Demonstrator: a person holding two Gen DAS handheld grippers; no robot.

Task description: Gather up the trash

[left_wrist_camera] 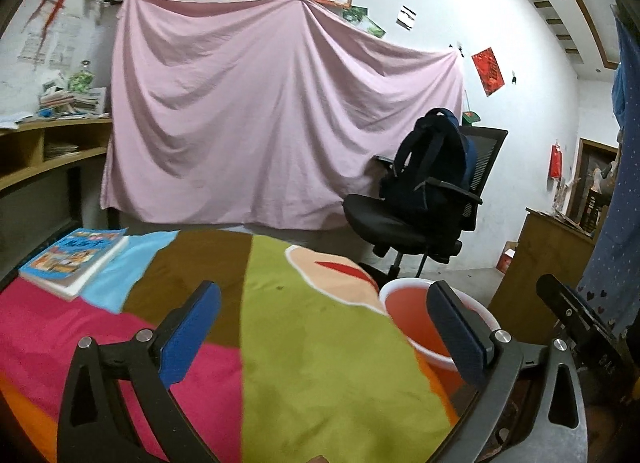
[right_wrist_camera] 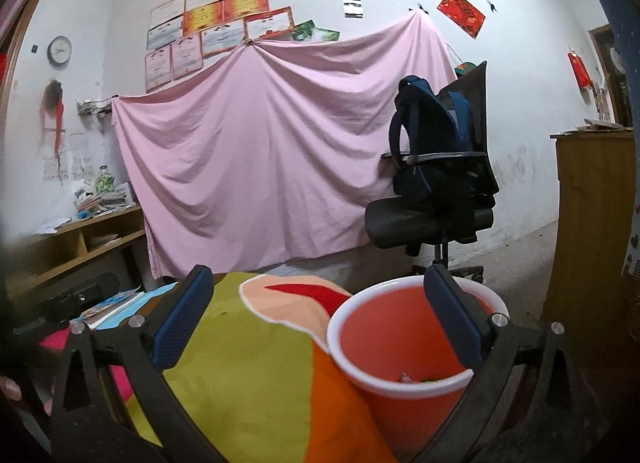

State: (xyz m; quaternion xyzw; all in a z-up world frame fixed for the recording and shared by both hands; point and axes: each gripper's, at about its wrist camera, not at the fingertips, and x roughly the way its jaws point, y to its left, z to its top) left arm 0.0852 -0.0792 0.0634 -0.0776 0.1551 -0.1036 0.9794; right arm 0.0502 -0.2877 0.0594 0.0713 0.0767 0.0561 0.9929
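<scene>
Right wrist view puts the red bin at the table's near right edge, a few scraps in its bottom. The right gripper has wide, empty fingers; the left gripper likewise. No loose trash shows on the colourful cloth, so scan carefully before reaching. A book lies far left; the office chair with backpack stands beyond, obstructing nothing.
</scene>
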